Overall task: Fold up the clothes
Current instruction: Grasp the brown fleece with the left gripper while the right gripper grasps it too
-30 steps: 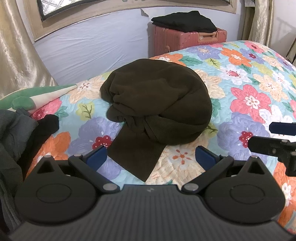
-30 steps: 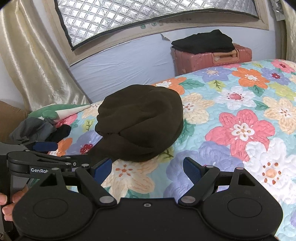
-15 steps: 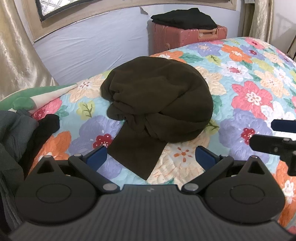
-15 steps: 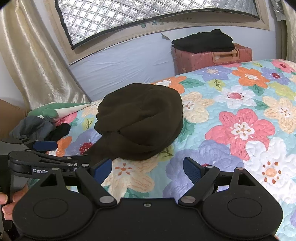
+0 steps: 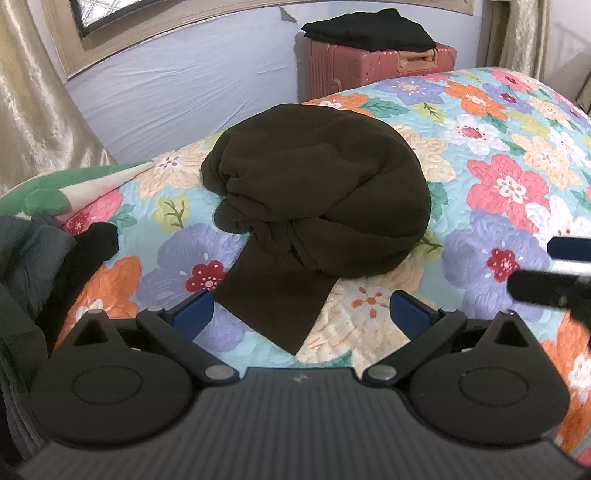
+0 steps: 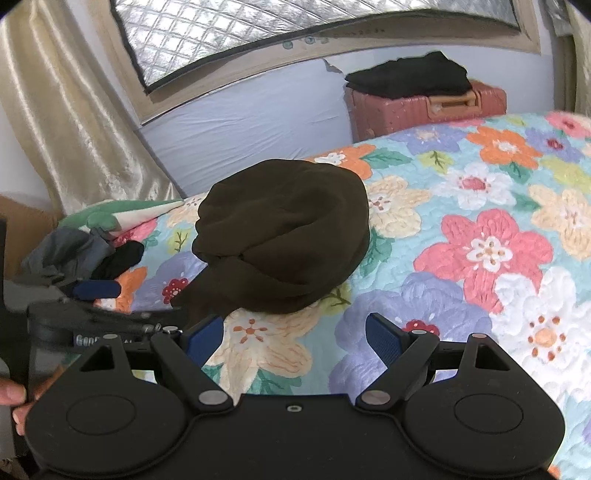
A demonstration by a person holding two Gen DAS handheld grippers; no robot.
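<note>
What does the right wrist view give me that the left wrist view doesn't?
Only the right wrist view shows the quilted silver window cover, the hand holding the left gripper, and the right gripper open. Only the left wrist view shows the left gripper open above the brown garment flap. Both show the garment bunched on the floral quilt and the pink suitcase.

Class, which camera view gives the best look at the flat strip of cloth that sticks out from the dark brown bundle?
The left wrist view: the flat strip lies in full sight between the open left claw fingers, its corner visible. In the right wrist view the strip sits off to the left, foreshortened, its near end hidden behind the other claw.
</note>
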